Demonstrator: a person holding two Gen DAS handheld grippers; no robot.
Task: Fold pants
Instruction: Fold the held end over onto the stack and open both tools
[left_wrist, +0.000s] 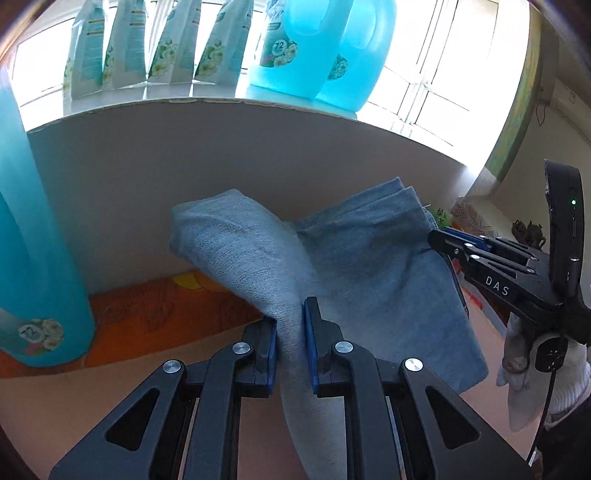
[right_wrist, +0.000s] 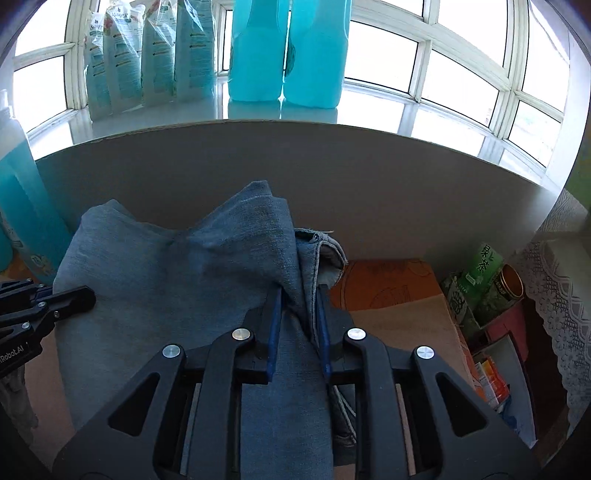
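Two tools, left tool and right tool, each clamping blue pants, orange tablecloth, sunlit window

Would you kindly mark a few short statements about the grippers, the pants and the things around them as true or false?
1. The left gripper has a fold of the blue pants between its fingers. True.
2. The right gripper is open and holds nothing. False: it is closed on a bunched edge of the pants.
3. Two blue detergent jugs stand on the windowsill behind the pants. True.
4. The pants lie spread flat on the table. False: they are lifted and bunched between the two grippers.
5. A green tea carton stands to the right of the pants. True.
6. The refill pouches lie on the orange cloth. False: they stand upright on the windowsill.
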